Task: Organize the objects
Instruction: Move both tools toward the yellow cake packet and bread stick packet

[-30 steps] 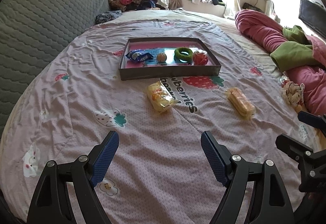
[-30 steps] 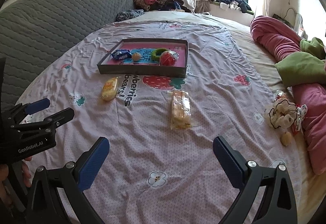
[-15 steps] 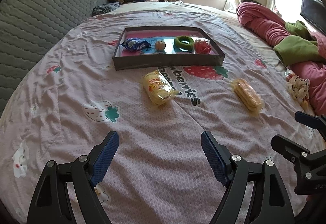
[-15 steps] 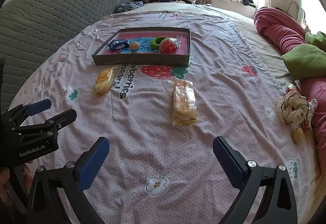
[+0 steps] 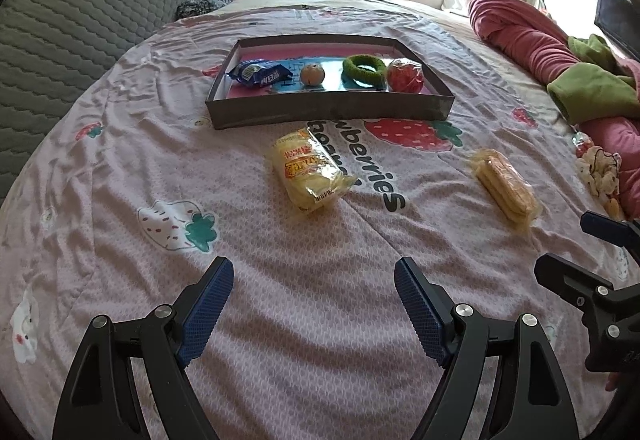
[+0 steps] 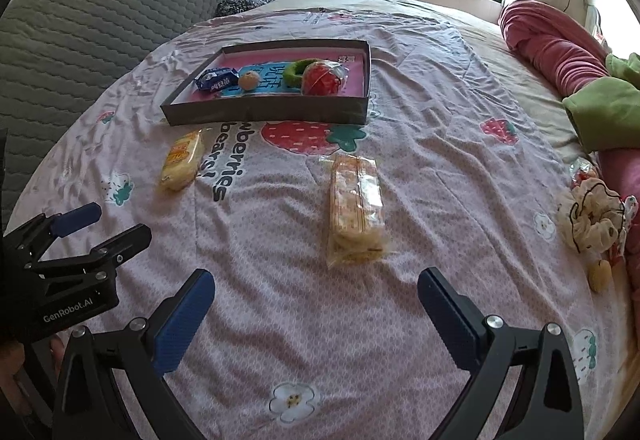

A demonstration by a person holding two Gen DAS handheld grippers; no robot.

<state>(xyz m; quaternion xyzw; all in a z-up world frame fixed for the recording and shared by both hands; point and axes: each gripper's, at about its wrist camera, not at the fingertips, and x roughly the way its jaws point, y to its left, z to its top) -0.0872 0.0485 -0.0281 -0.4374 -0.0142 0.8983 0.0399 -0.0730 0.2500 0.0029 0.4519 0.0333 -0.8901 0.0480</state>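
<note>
hovering over bare sheet, left gripper (image 5: 314, 294) and right gripper (image 6: 316, 302) gape empty. yellow snack bag (image 5: 310, 169) lies ahead of left, cracker pack (image 6: 355, 207) ahead of right, tray (image 5: 320, 111) beyond.

the left gripper (image 5: 314, 304) is hovering with jaws apart above the strawberry-print bedsheet (image 5: 120, 175), its yellow snack packet (image 5: 310, 169) lying just before the dark tray (image 5: 328, 109).

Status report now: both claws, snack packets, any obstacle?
Left claw open, empty. Right claw open, empty. Yellow snack packet and clear cracker packet lie outside dark tray. Path unobstructed.
</note>
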